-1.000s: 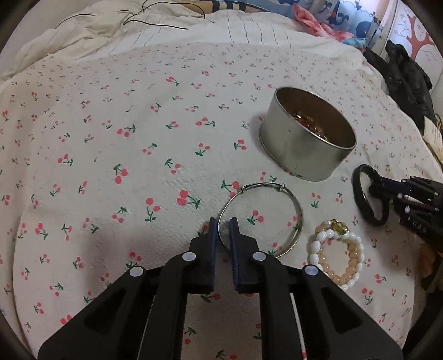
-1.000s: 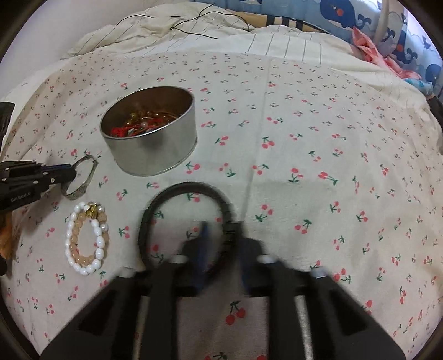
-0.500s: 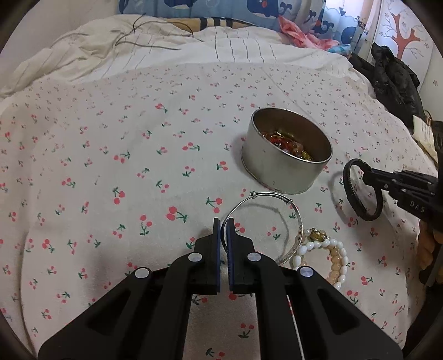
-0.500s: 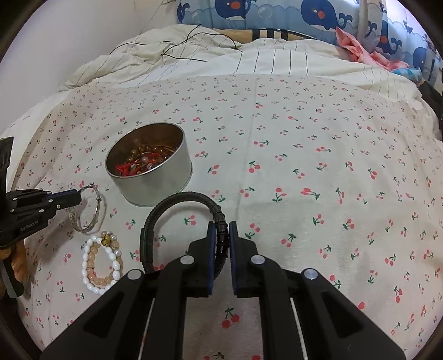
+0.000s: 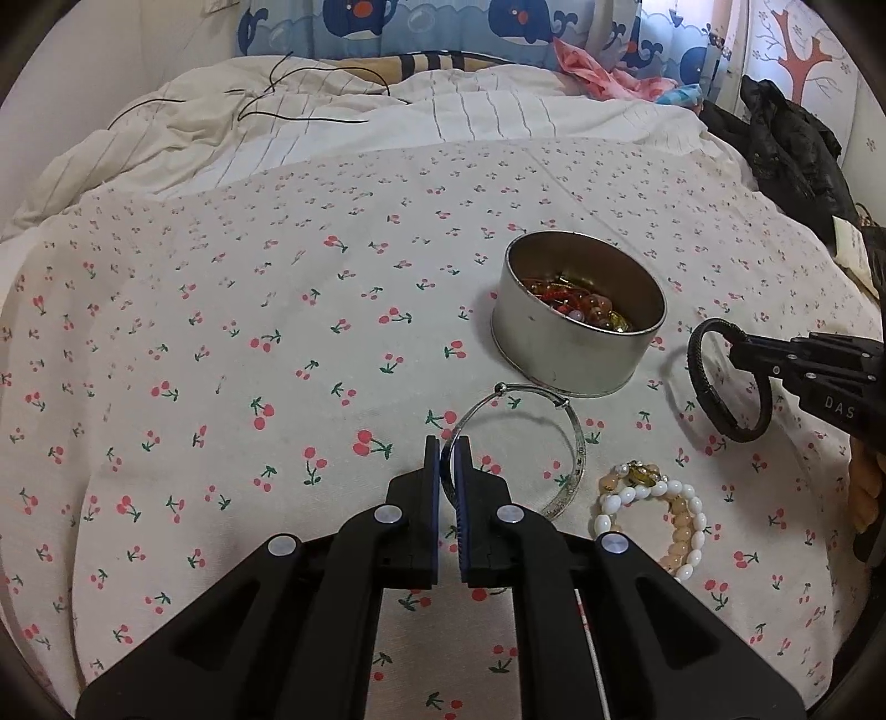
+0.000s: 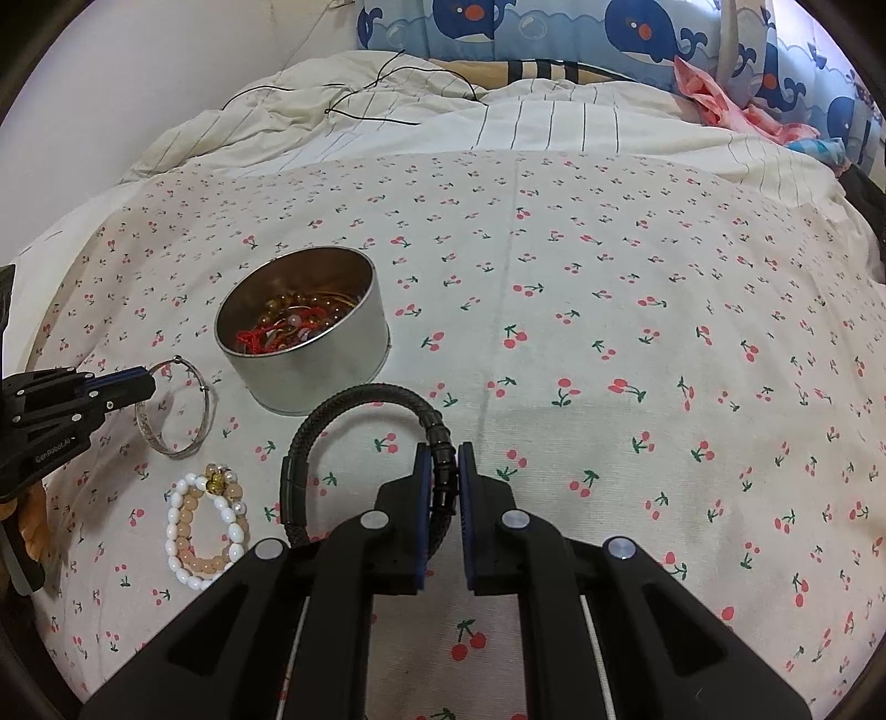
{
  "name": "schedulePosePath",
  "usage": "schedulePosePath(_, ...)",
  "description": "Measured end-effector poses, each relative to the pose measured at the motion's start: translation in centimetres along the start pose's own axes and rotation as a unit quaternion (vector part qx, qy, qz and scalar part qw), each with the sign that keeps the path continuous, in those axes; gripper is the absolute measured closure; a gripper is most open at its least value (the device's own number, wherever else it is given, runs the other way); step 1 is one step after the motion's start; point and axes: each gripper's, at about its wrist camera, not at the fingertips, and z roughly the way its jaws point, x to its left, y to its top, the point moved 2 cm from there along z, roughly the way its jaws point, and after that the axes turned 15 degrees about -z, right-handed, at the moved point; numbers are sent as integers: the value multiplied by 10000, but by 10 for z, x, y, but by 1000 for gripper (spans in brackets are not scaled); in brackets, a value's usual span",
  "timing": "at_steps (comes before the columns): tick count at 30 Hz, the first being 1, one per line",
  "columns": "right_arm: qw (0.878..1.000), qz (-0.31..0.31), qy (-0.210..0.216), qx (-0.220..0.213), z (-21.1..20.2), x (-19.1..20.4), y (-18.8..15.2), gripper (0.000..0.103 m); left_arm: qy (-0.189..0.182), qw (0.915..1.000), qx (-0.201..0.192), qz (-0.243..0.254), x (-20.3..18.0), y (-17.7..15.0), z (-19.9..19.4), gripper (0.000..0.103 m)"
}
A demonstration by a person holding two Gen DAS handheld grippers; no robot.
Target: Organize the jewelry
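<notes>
A round metal tin (image 5: 576, 327) (image 6: 302, 343) with beads and red cord inside stands on the cherry-print sheet. My left gripper (image 5: 447, 451) (image 6: 149, 385) is shut on a thin silver bangle (image 5: 573, 437) (image 6: 205, 410), lifted above the sheet just in front of the tin. My right gripper (image 6: 443, 459) (image 5: 736, 354) is shut on a black braided bracelet (image 6: 354, 399) (image 5: 720, 421), held up to the right of the tin. A white pearl and peach bead bracelet (image 5: 659, 515) (image 6: 205, 526) lies on the sheet.
A rumpled striped duvet (image 5: 387, 127) with a black cable (image 5: 310, 113) lies behind the sheet. Whale-print bedding (image 6: 554, 33) runs along the back. A black garment (image 5: 786, 149) sits at the far right edge.
Both grippers have risen, lifting the silver bangle and the black bracelet off the sheet. The tin and bead bracelet have not moved.
</notes>
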Motion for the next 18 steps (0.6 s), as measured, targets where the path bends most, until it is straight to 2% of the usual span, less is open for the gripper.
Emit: schedulePosePath(18,10000,4,33,-72,-4,0,2,93,83,9997,-168,186,-6,1,-7,99)
